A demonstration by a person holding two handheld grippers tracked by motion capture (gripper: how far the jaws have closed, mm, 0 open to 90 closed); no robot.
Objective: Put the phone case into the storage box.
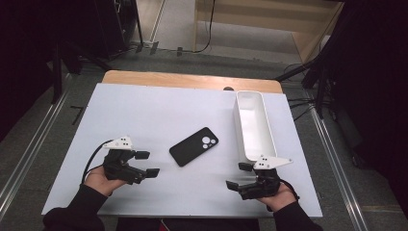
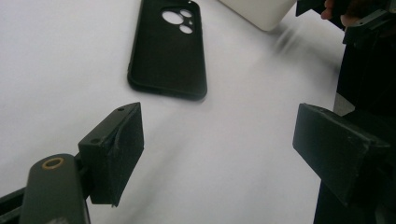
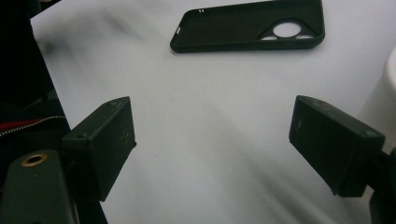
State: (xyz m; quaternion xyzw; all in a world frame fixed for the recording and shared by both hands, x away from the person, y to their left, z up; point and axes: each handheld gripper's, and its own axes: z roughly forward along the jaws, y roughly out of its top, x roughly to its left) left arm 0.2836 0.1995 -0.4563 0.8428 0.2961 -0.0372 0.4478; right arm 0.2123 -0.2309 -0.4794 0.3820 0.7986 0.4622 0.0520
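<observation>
At the middle of the white surface (image 1: 144, 115) lies a black phone case (image 1: 194, 146), flat and set on a slant, its camera cut-outs at the end toward one o'clock. In the left gripper view the phone case (image 2: 168, 56) shows its smooth back with three round holes, and in the right gripper view the phone case (image 3: 247, 25) lies sideways, its thin rim and one large hole facing the camera.

At about eight o'clock from the case, the left gripper (image 1: 146, 163) rests in the person's left hand (image 1: 101, 180), pointing toward three o'clock. Its jaws stand wide apart with only bare surface between them (the case lies ahead of them, near but apart).

At about four o'clock from the case, the right gripper (image 1: 238, 175) sits in the right hand (image 1: 281, 195), pointing toward nine o'clock. Its jaws are also spread wide and hold nothing; the case lies well beyond their tips.

A long white bin (image 1: 253, 125) stands at three o'clock from the case, running from near the far edge of the surface down toward the right gripper, whose grey plate overlaps its near end in the high view. The bin looks empty inside. A rounded corner of the bin (image 2: 261, 11) appears at the top of the left gripper view, just beyond the case.
</observation>
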